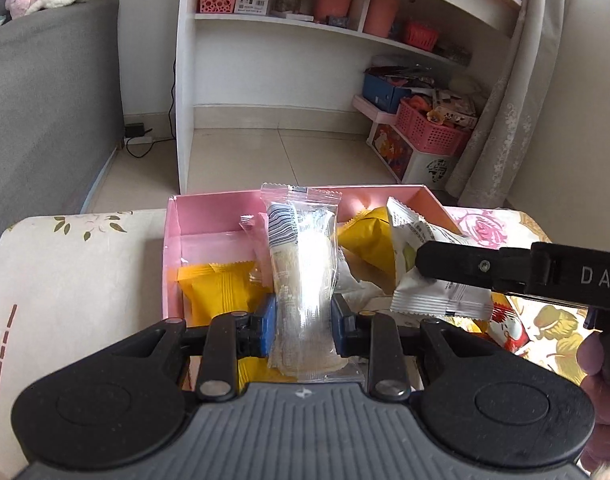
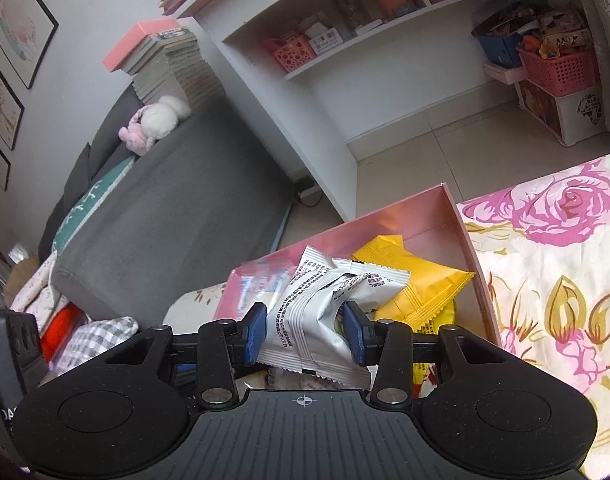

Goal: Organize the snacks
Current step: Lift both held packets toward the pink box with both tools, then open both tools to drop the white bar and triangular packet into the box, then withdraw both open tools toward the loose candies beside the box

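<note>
A pink box (image 1: 173,240) sits on the flowered table and holds yellow snack packets (image 1: 221,288) and other wrappers. My left gripper (image 1: 303,326) is shut on a clear-wrapped snack (image 1: 303,264), held upright over the box. My right gripper (image 2: 305,334) is shut on a white snack packet (image 2: 305,320) just above the box (image 2: 471,248); a yellow packet (image 2: 417,284) lies in the box behind it. In the left wrist view the right gripper (image 1: 425,260) comes in from the right, holding the white packet (image 1: 429,300).
The flowered tablecloth (image 2: 553,264) spreads to the right of the box. Beyond the table's far edge are a tiled floor, a white shelf unit (image 1: 185,80), a grey sofa (image 1: 45,120) at left, and pink baskets (image 1: 429,128) by a curtain at right.
</note>
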Tool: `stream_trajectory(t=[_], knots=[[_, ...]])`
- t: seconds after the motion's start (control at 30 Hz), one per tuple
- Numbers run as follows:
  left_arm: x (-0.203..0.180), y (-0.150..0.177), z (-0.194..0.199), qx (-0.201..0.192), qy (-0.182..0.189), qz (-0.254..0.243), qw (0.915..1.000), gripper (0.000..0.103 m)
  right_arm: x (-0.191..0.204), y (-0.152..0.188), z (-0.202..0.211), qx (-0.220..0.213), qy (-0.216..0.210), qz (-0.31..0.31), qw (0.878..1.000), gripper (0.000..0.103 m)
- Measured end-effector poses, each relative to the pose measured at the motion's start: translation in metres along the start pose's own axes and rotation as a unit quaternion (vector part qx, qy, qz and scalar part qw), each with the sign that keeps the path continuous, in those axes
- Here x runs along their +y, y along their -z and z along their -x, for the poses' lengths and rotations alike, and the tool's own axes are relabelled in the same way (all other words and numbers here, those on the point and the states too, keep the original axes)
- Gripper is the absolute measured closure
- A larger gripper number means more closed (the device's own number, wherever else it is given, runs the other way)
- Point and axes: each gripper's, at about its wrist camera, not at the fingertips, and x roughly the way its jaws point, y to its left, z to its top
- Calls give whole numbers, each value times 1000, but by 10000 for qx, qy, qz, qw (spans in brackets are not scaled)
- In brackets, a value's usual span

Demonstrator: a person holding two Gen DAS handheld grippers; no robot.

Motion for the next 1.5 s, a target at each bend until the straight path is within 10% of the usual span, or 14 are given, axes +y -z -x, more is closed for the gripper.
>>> stream_trajectory(t=[0.43,0.77,1.1,1.5], knots=[[10,-14,-13,-201,-316,-194,9991,77,2,-3,-10,-218,142,226,9994,62],[1,-6,-7,-100,232,-412,9988,75,2,-11,3,-388,-74,94,9992,49],[-3,5,11,-61,168,-320,9993,30,15,-9,26,-366,139,223,9990,22],[-1,26,47,-40,20,-193,9998,12,40,6,72,-329,536,554,9965,9]])
